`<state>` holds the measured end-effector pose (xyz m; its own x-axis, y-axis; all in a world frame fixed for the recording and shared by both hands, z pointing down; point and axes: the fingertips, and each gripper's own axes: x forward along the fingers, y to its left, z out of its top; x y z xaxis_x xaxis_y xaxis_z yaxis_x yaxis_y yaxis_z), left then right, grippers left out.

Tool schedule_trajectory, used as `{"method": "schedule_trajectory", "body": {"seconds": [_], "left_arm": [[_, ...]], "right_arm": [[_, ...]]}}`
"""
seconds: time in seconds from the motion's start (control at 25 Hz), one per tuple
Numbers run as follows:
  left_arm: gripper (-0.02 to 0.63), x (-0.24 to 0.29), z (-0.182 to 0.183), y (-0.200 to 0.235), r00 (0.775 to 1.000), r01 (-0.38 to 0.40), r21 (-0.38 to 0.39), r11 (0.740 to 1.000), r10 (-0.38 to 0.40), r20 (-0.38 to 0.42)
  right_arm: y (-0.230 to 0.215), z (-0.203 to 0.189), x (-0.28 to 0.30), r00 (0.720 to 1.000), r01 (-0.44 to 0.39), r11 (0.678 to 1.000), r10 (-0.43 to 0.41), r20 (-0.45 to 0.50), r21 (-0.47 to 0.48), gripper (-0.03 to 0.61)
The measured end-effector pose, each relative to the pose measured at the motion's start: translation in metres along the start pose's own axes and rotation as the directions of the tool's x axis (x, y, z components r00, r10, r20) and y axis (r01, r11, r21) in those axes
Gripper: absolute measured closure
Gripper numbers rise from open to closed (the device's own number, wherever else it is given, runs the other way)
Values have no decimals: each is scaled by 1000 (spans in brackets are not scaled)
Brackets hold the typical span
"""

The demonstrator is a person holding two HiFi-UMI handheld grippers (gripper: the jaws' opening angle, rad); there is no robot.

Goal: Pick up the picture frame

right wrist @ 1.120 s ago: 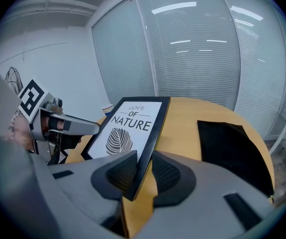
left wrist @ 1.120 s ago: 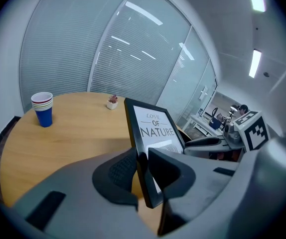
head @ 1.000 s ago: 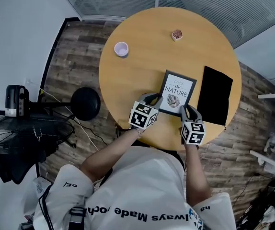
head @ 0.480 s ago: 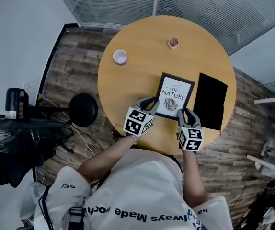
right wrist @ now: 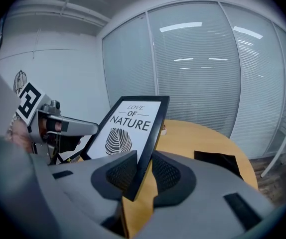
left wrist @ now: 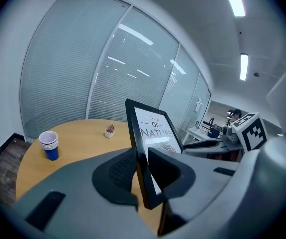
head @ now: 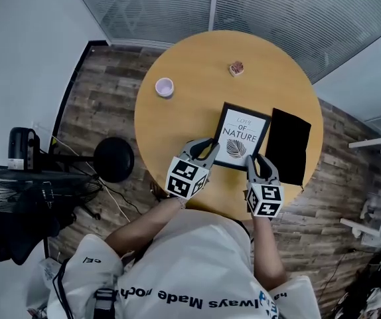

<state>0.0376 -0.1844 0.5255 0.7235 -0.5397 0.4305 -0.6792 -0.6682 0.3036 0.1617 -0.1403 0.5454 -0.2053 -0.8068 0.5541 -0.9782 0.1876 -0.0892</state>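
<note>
Round table (head: 190, 72): cup (head: 164, 86), mat (head: 287, 145) beside frame (head: 241, 137)

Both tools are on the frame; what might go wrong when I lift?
The left tool and right tool pinch only the picture frame's near corners, so its far end could sag or slip out. Uneven lifting might twist it between them. If it drops, it could land on the black mat beside it.

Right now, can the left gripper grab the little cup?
Probably not yet: the left gripper is shut on the picture frame, and the cup stands apart, farther across the table. Nothing blocks the path.
</note>
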Motion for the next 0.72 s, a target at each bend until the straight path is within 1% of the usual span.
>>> {"method": "schedule_trajectory", "body": {"seconds": [0.72], "left_arm": [[528, -43, 50, -20, 994, 10, 14, 1000, -12, 112]], "right_arm": [[16, 53, -40, 995, 8, 999, -3, 98, -43, 471]]}}
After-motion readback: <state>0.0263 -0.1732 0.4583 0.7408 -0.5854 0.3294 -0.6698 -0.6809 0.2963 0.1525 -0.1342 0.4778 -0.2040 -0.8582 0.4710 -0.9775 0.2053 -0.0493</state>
